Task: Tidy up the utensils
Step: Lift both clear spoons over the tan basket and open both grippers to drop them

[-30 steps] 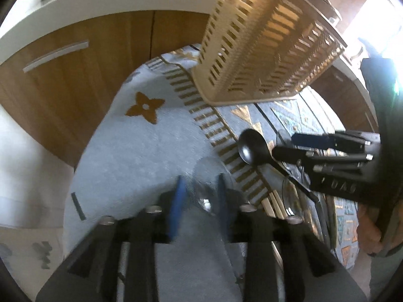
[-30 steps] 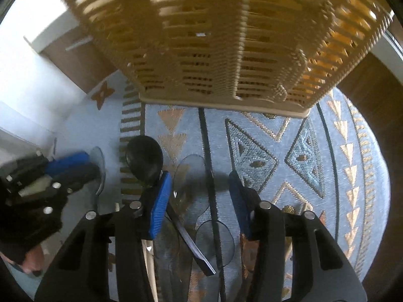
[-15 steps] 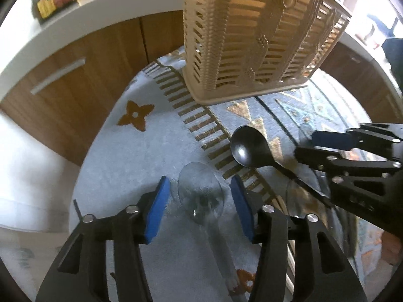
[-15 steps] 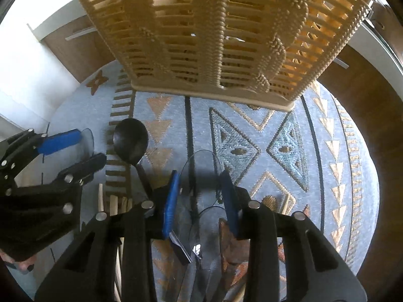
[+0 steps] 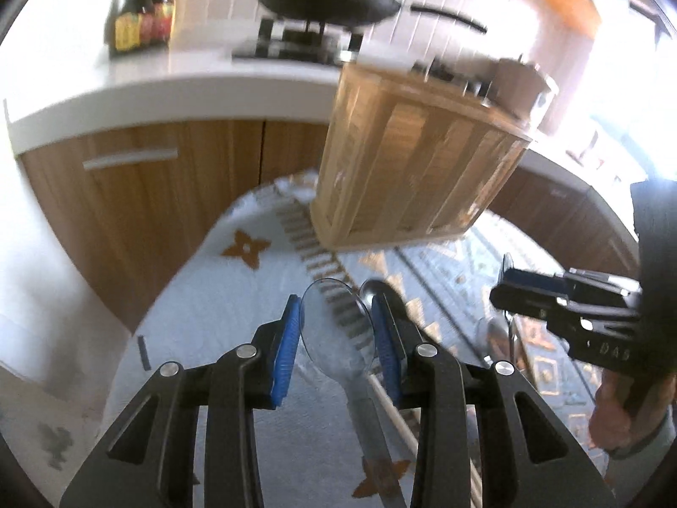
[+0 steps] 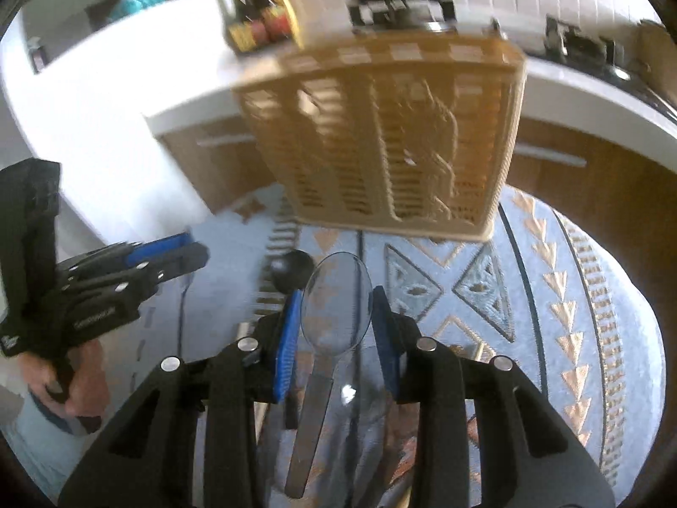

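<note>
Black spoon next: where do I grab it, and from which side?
Probably the neck just behind the bowl, from above, jaws across the handle. The black spoon lies flat on the mat; its round bowl looks too wide to pinch. The handle is hidden behind the right gripper.

- The right gripper [image 5: 503, 292], seen from the left wrist view, carries pale raised letters on its black body that read roughly "DAS"; anything further is out of sight
- The left gripper [image 6: 192, 249], seen from the right wrist view, bears a line of embossed lettering, too blurred to read
- The bottles [image 5: 141, 27] have yellow and red labels, unreadable
</note>
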